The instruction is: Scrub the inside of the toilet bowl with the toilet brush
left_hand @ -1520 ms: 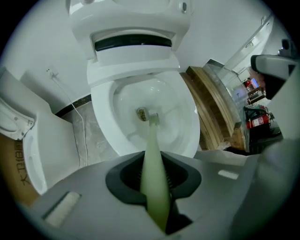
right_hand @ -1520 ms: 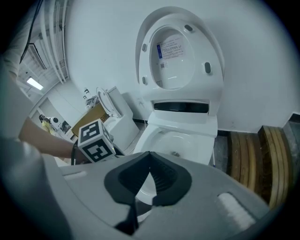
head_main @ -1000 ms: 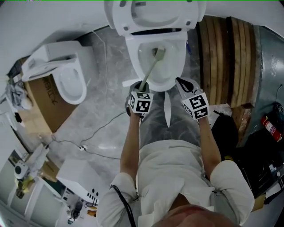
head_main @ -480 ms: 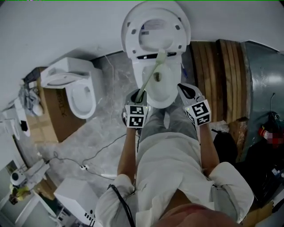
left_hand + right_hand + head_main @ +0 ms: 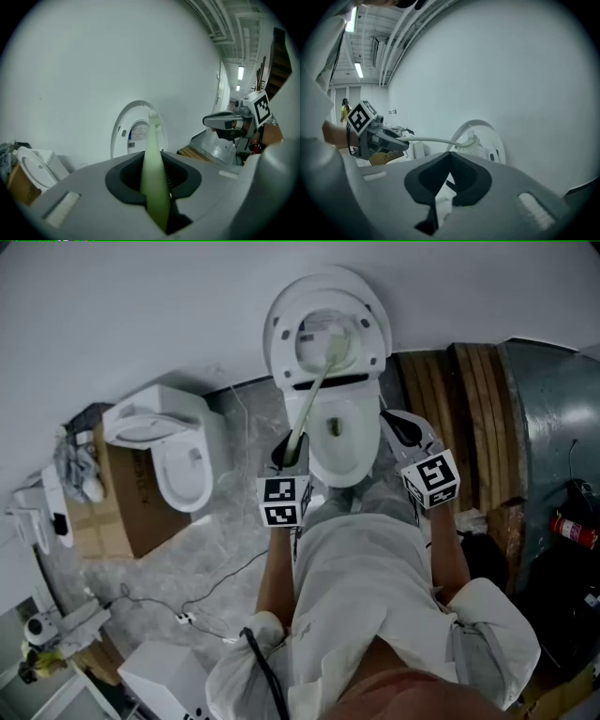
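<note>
Two toilets are in view. One toilet (image 5: 342, 442) is straight ahead of the person, its lid (image 5: 281, 329) raised against the wall. A second toilet (image 5: 178, 460) stands to the left beside a cardboard box (image 5: 112, 507). There is one brush (image 5: 314, 395) and two grippers.

Both of the person's forearms reach forward, one on each side of the near bowl. The left gripper (image 5: 291, 448) is at the bowl's left rim, and its jaws pinch the pale green handle of the brush. The handle slants up and away from it. The brush head is in front of the raised lid, above the bowl and not inside it; whether it touches the lid cannot be told.

The right gripper (image 5: 398, 423) hovers at the bowl's right rim. Its jaws are pressed together at the tips with nothing between them.
</note>
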